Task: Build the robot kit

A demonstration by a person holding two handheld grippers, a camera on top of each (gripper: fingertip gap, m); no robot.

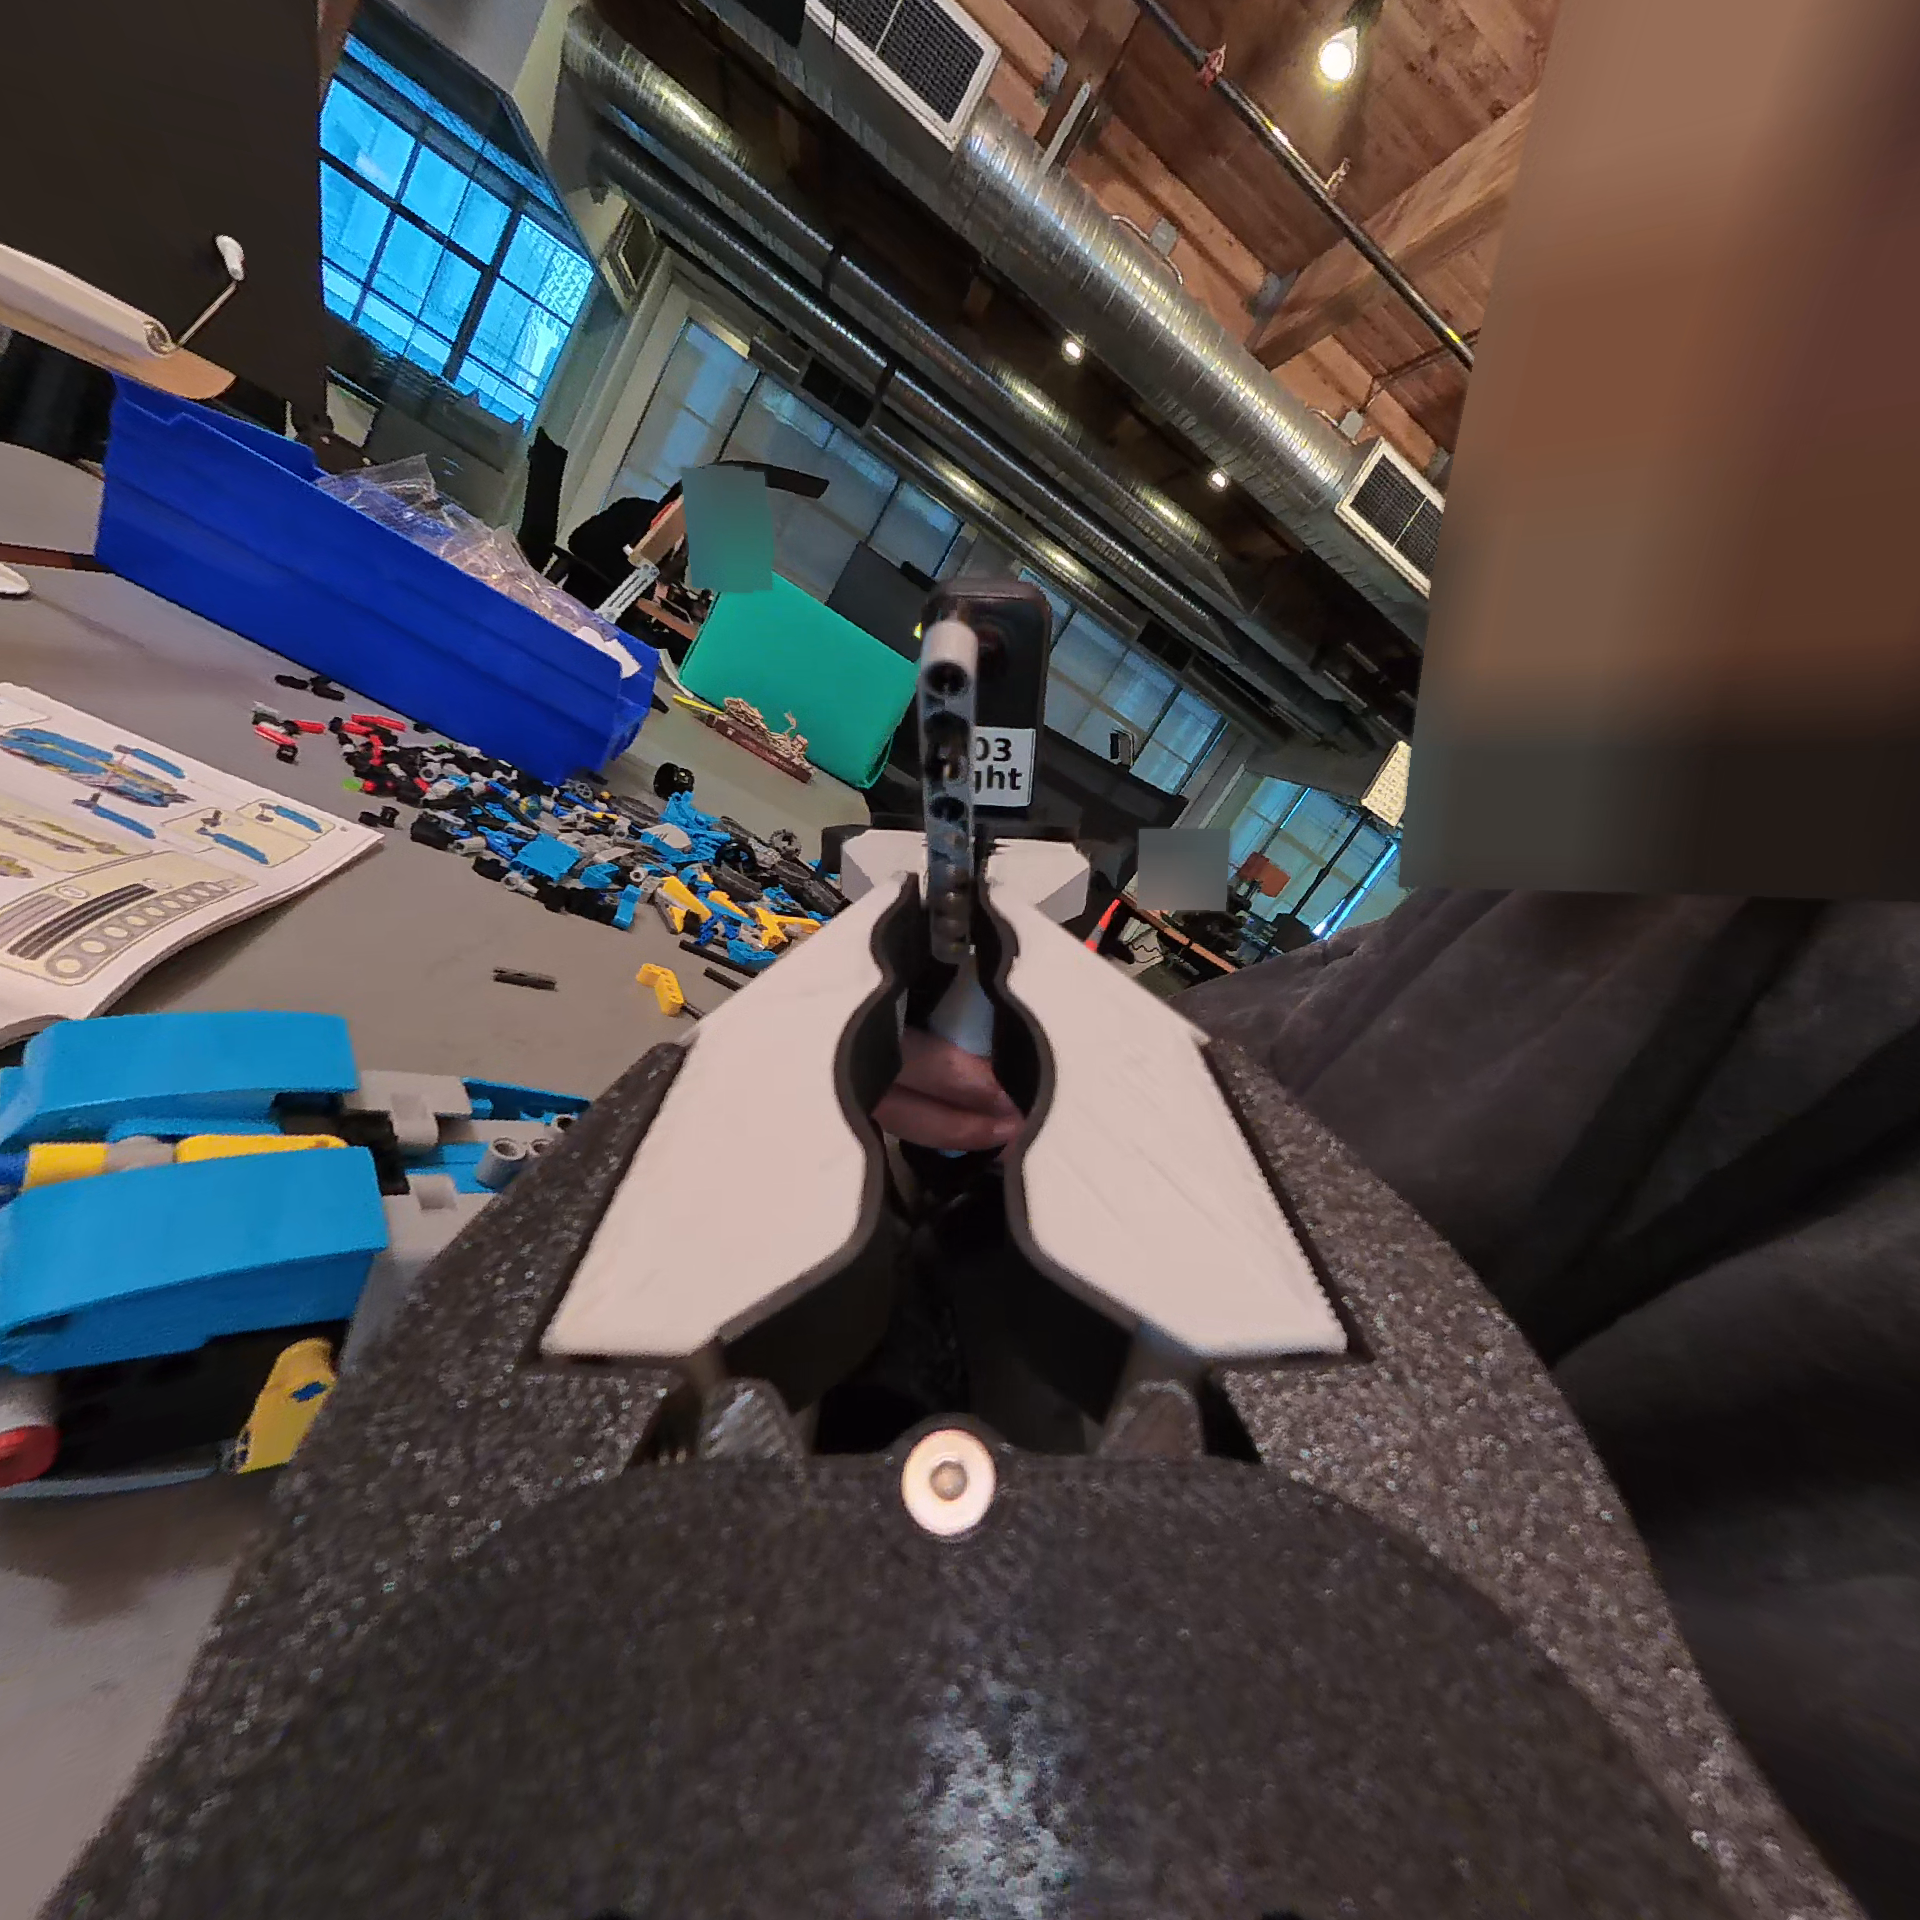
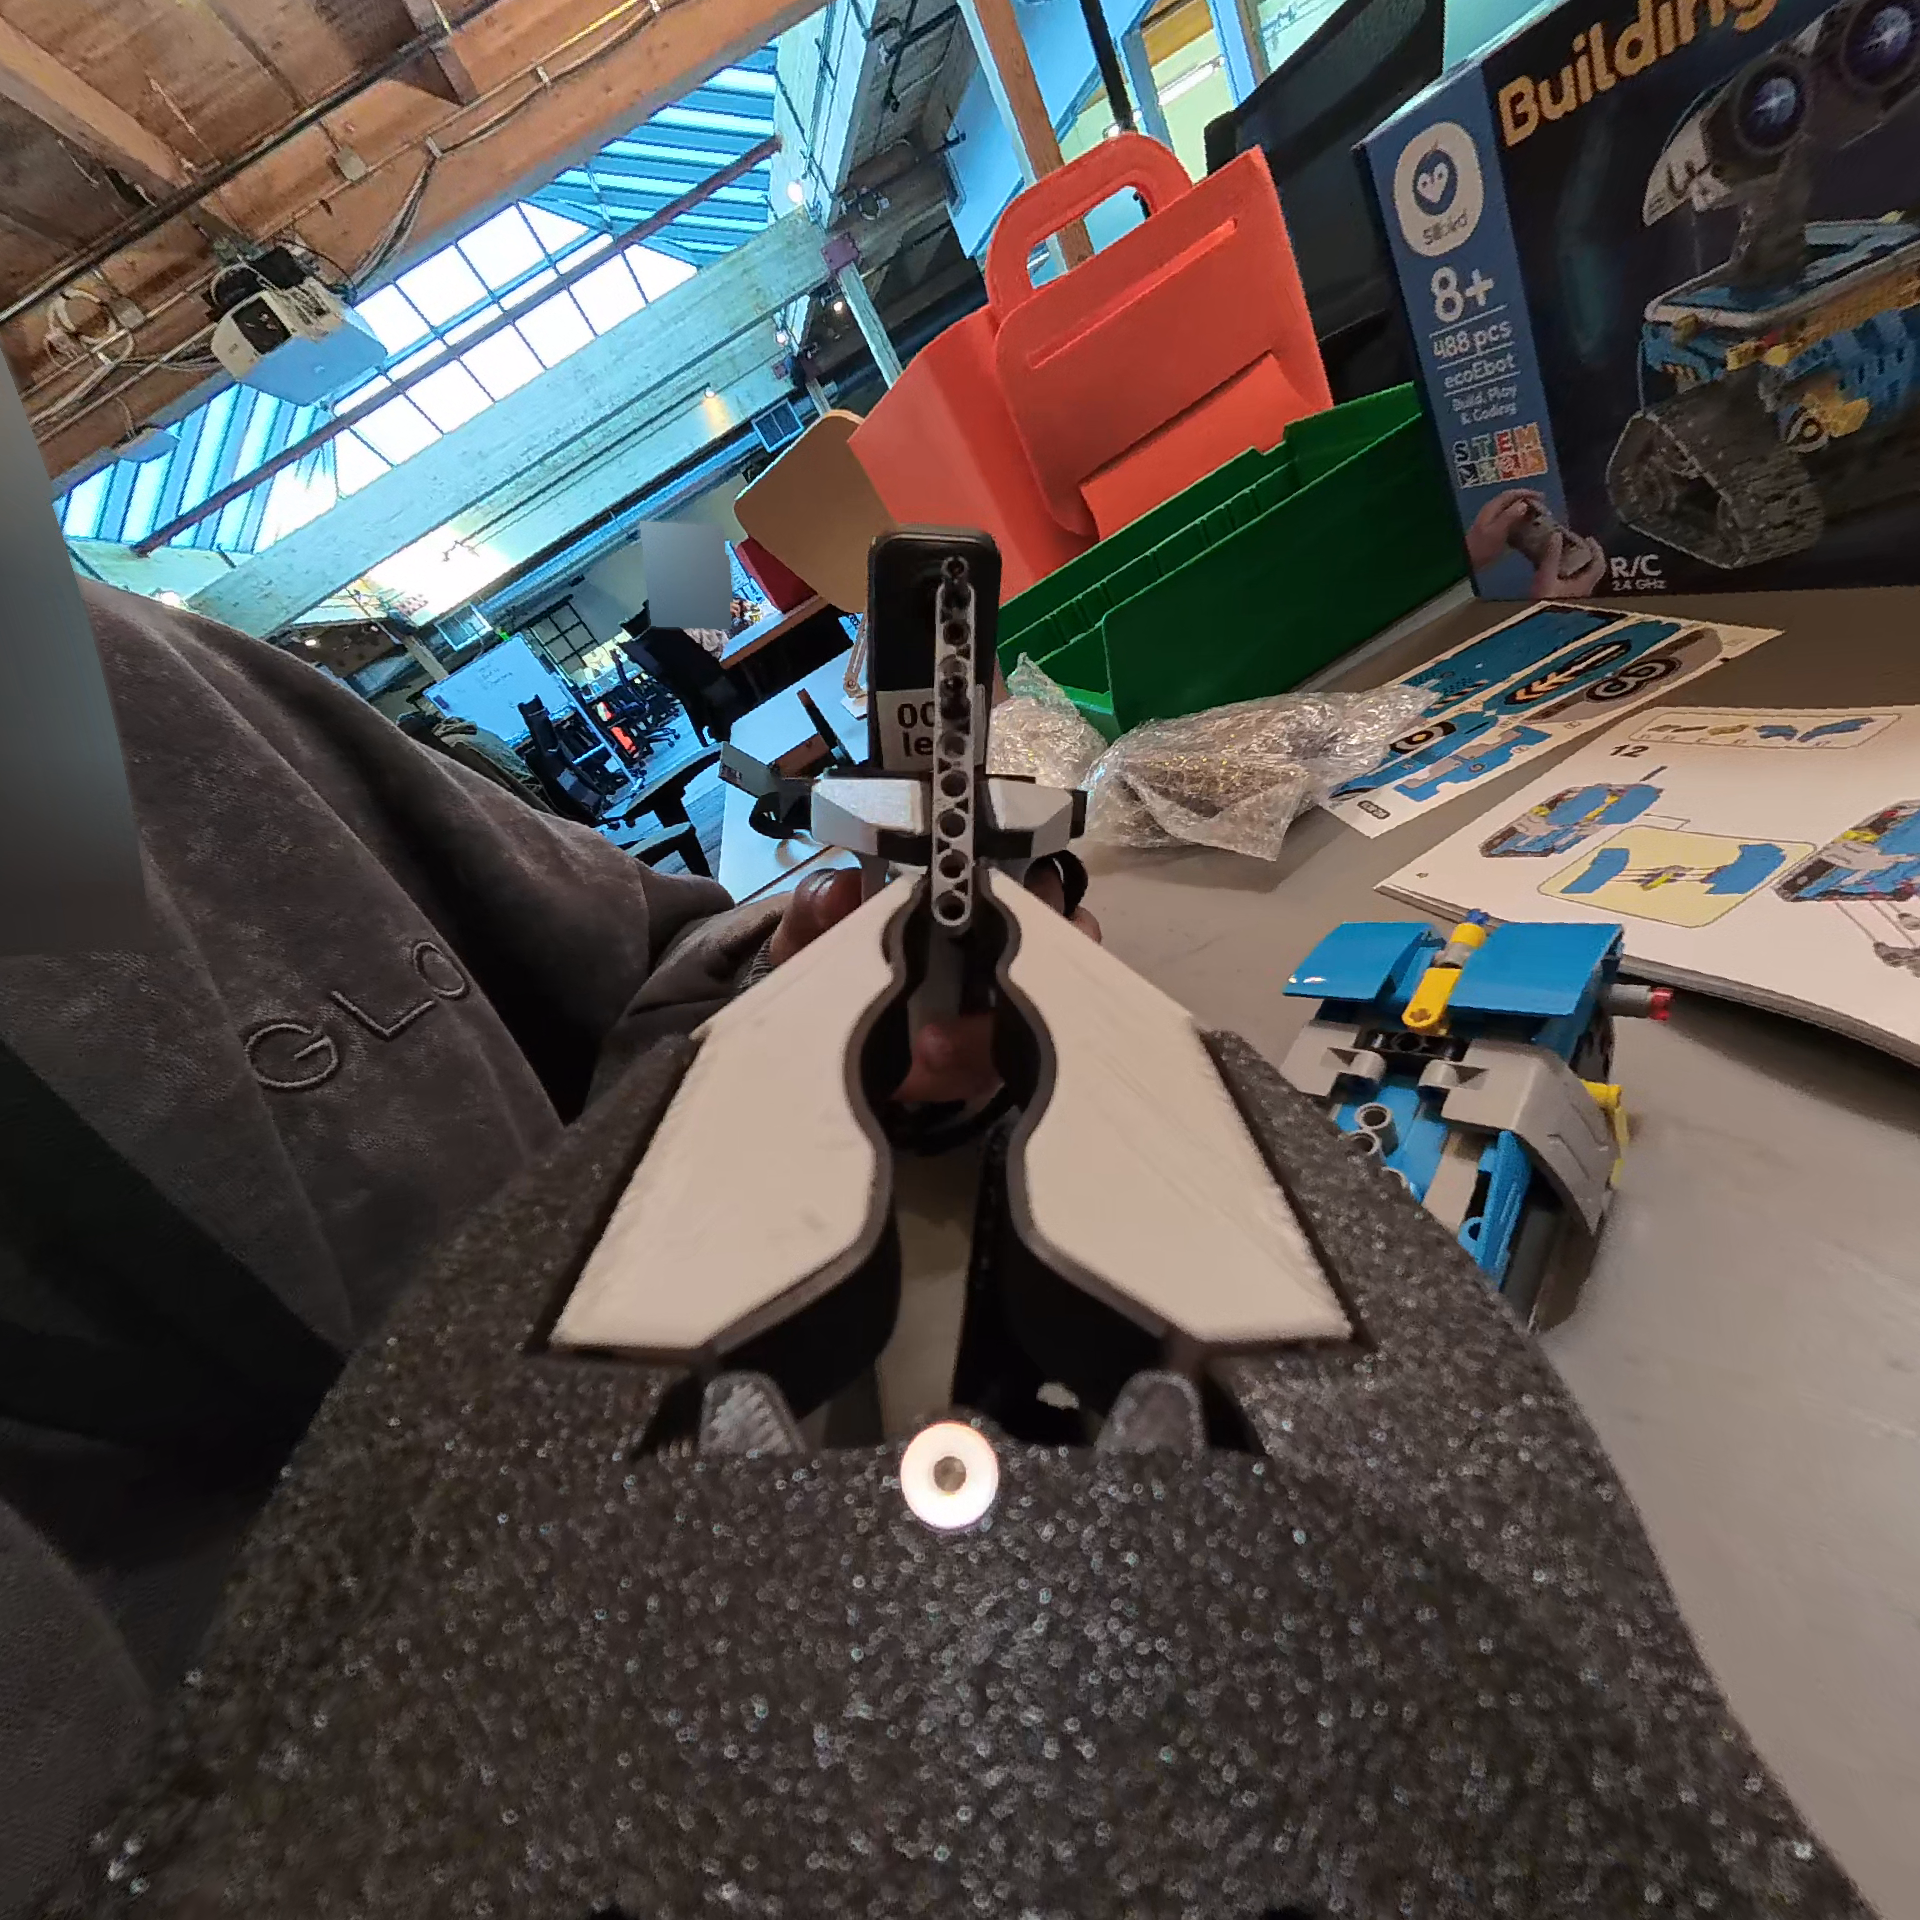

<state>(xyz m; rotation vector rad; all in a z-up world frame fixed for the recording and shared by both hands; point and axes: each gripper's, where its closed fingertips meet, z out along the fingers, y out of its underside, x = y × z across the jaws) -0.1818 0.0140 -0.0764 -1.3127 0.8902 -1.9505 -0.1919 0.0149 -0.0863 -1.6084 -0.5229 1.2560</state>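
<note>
In the left wrist view my left gripper is shut on a grey beam with holes that sticks up past its tips. The right gripper faces it just beyond. In the right wrist view my right gripper is shut on a grey beam with holes. That beam runs up between the fingers of the left gripper facing it. It looks like one beam held by both. Both are held above the grey table, close to a person's grey sweatshirt.
A partly built blue model lies on the table beside the grippers. Around it are a pile of loose pieces, a blue bin, an instruction booklet, plastic bags, a green bin, an orange bag and the kit box. My two grippers' fingertips are within a few centimetres of each other.
</note>
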